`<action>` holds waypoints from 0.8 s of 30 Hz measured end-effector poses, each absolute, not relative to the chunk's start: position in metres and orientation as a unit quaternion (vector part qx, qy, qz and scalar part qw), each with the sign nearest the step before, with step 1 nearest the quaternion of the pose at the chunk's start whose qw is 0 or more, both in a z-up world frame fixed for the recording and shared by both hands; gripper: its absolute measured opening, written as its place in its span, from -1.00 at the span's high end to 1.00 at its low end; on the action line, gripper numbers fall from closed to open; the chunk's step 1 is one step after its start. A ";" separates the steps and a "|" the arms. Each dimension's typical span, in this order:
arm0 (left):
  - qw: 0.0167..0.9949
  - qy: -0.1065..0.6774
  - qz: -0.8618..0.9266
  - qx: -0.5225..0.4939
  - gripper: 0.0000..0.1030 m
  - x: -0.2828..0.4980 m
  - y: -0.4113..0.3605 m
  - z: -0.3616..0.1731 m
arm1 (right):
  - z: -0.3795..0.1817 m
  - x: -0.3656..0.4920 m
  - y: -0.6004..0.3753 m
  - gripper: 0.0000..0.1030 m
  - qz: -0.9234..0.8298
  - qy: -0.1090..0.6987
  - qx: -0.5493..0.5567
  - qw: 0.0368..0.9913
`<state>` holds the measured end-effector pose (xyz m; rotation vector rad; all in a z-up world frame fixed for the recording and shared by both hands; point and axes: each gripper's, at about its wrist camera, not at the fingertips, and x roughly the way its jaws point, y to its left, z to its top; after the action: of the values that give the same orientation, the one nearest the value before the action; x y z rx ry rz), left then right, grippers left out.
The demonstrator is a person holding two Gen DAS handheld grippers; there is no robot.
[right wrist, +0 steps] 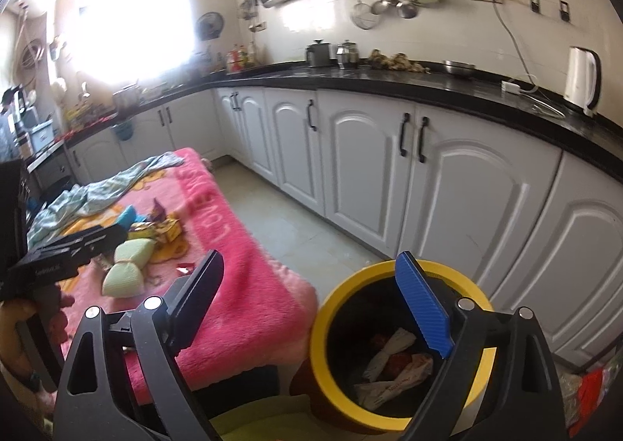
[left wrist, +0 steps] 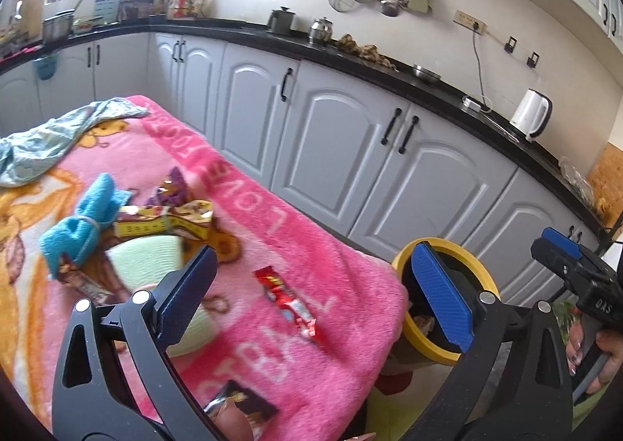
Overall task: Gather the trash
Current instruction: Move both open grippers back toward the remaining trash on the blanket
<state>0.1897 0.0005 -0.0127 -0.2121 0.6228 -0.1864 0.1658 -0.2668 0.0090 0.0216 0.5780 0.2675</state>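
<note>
My left gripper [left wrist: 311,293] is open and empty, hovering above a red candy wrapper [left wrist: 290,301] on the pink blanket [left wrist: 342,285]. More wrappers lie there: a yellow and purple pile [left wrist: 171,215], one at the left [left wrist: 83,283] and a dark one at the near edge [left wrist: 245,402]. My right gripper [right wrist: 317,304] is open and empty over the yellow-rimmed black bin [right wrist: 323,328], which holds several crumpled wrappers [right wrist: 393,367]. The bin also shows in the left wrist view [left wrist: 444,246], beside the blanket's right edge. The left gripper shows in the right wrist view [right wrist: 74,246].
A blue cloth bundle [left wrist: 81,231], a pale green bundle [right wrist: 126,271] and a light blue garment [left wrist: 46,137] lie on the blanket. White cabinets [right wrist: 370,164] under a black counter [right wrist: 428,86] run behind, with a white kettle [right wrist: 582,79]. Tiled floor [right wrist: 303,234] lies between.
</note>
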 end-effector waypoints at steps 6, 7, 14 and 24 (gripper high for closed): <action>0.945 0.299 -0.071 -0.113 -0.79 0.180 0.024 -0.010 | 0.008 0.154 -0.233 -0.69 0.166 0.284 -0.019 0.944; 0.945 0.298 -0.068 -0.115 -0.79 0.179 0.028 -0.010 | 0.008 0.152 -0.229 -0.69 0.169 0.283 -0.022 0.944; 0.948 0.288 -0.047 -0.128 -0.79 0.169 0.054 -0.006 | 0.006 0.139 -0.193 -0.70 0.213 0.287 -0.044 0.933; 0.948 0.282 -0.017 -0.145 -0.79 0.160 0.086 -0.009 | -0.002 0.123 -0.142 -0.76 0.271 0.300 -0.070 0.912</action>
<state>0.1602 0.0864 -0.0090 -0.2942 0.5734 -0.0353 0.1227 -0.1424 -0.0019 -0.1434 0.6175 0.5581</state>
